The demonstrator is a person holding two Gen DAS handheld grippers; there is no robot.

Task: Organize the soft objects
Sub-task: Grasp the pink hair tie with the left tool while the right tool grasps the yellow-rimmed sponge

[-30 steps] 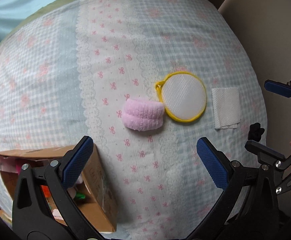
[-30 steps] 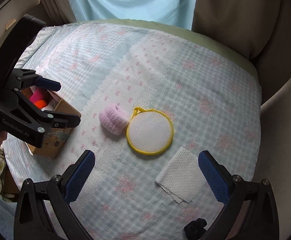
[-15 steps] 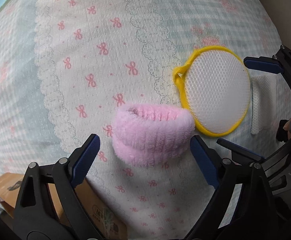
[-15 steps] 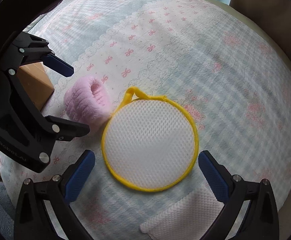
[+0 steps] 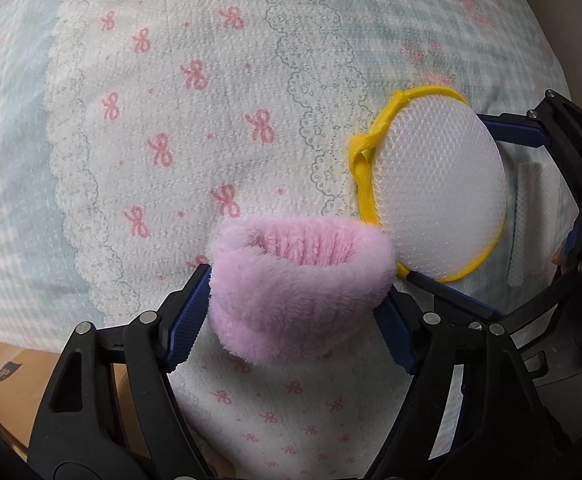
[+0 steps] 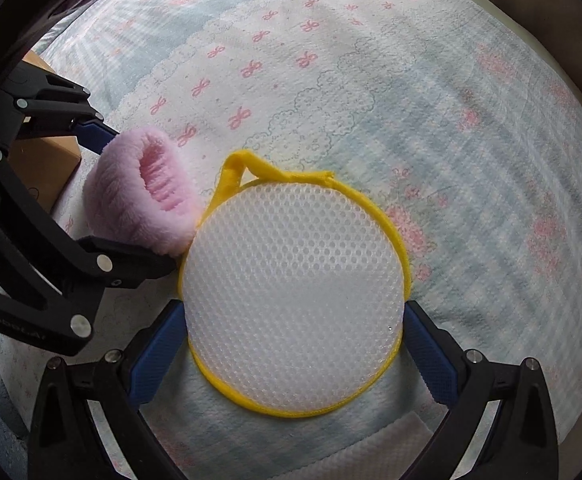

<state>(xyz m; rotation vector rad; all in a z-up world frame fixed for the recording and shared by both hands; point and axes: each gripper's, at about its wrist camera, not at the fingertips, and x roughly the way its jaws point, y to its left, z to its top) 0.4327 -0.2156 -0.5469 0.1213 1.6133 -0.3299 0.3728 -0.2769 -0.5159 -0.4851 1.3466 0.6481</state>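
While the left tool (image 5: 297, 312) brackets the pink fleece band (image 5: 299, 284) and the right tool (image 6: 293, 354) brackets the mesh pad (image 6: 295, 300), both wide, closing comes next.

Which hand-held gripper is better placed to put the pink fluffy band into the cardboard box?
The left hand-held gripper. Its fingers already sit on both sides of the pink fluffy band, and the cardboard box lies just beside it. The right hand-held gripper is occupied around the yellow-rimmed mesh pad.
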